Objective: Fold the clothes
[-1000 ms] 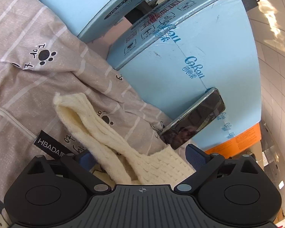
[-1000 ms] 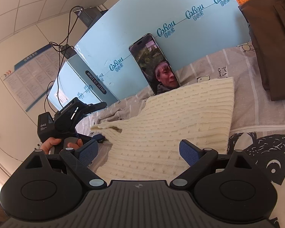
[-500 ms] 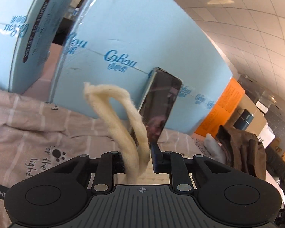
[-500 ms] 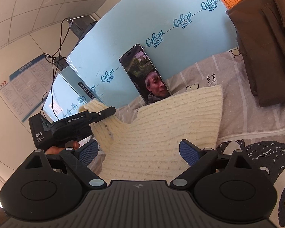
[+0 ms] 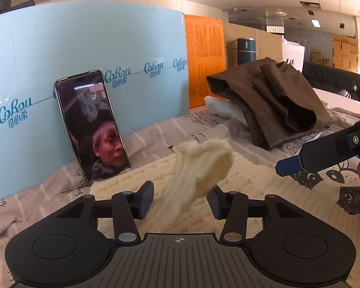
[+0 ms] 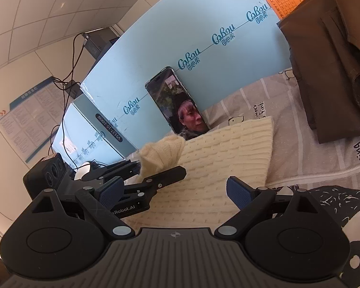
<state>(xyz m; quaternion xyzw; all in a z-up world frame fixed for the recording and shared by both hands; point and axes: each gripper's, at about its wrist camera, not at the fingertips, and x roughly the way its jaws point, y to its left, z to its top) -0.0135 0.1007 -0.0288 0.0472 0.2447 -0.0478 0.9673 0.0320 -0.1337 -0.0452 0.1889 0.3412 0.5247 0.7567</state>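
The cream knit sweater point(image 6: 230, 158) lies spread on a striped grey sheet point(image 6: 300, 148), its far edge just in front of a phone point(image 5: 91, 129) propped against a light-blue box point(image 5: 136, 48). The left gripper point(image 5: 180, 198) has its fingers parted, and a raised fold of the sweater stands up in the gap between them; whether either pad touches the knit cannot be told. The right gripper point(image 6: 174, 192) hovers over the sweater's near part with its fingers point(image 6: 237, 193) spread wide, holding nothing. A brown garment point(image 5: 271, 100) lies well off to the right.
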